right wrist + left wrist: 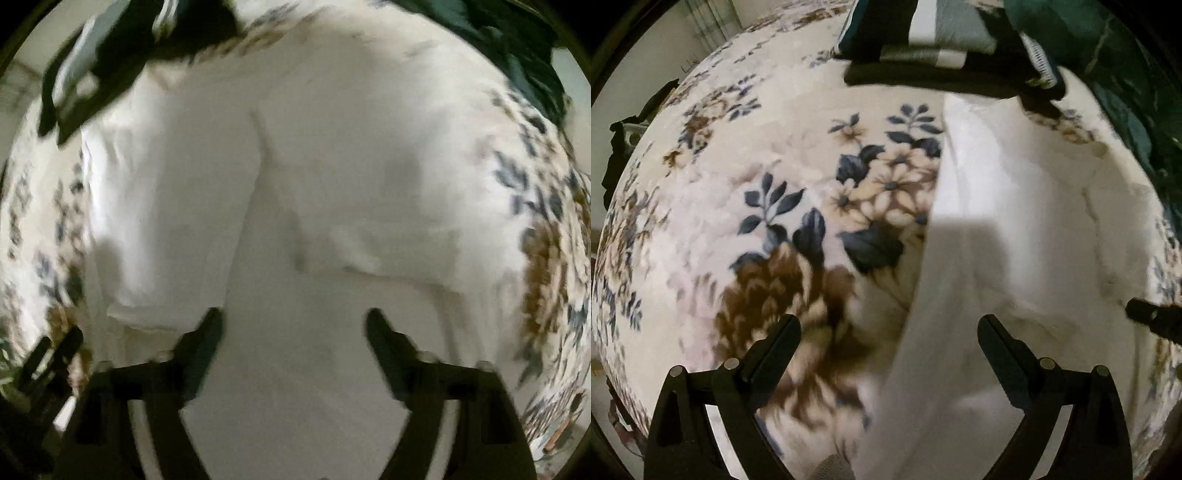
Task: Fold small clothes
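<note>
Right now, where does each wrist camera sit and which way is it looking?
Left wrist: on the left tool, looking down at the floral fleece blanket and the white cotton garment's edge; open black fingers show.
Right wrist: on the right tool, over the garment's middle; open fingers show.
Shared: garment, blanket, folded dark clothes pile.

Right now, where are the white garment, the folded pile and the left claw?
white garment (332,177): right wrist view, middle of the cloth.
folded pile (923,55): left wrist view, striped front edge.
left claw (888,332): left wrist view, midway between its open fingertips.

Garment (1015,221) on blanket (738,184) — stack (942,55) behind
</note>
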A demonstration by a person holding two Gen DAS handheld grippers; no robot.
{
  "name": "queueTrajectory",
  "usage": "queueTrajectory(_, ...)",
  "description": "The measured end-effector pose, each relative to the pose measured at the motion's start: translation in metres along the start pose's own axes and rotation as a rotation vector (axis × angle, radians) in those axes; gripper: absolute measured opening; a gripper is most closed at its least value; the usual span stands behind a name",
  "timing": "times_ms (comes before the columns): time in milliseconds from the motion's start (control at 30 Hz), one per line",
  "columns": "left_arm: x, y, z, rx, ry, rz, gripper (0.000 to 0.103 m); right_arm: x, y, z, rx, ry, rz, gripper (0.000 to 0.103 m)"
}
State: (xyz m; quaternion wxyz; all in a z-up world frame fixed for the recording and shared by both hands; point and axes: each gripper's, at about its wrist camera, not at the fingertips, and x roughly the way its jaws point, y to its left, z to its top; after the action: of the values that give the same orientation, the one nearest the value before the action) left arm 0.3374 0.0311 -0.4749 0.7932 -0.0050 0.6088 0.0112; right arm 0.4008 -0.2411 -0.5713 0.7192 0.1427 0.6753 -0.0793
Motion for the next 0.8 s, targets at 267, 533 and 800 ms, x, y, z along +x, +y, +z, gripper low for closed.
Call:
queueTrajectory(267, -0.064, -0.046, -0.074, -0.010, 0.028, 0.088, 0.098, -0.061, -0.109, -0.032, -0.075, 0.071, 0.063, 0.090)
queueTrajectory(533, -0.056, -0.051, -0.209, -0.104, 0.287, 0.231, 0.098, -0.025, -0.217, -0.125, -0.150, 0.351, 0.073, 0.090)
queueTrajectory(800, -0.020, -0.023, -0.270, -0.161, 0.378, 0.327, 0.098, 0.027, -0.269, -0.209, -0.101, 0.500, 0.170, 0.048)
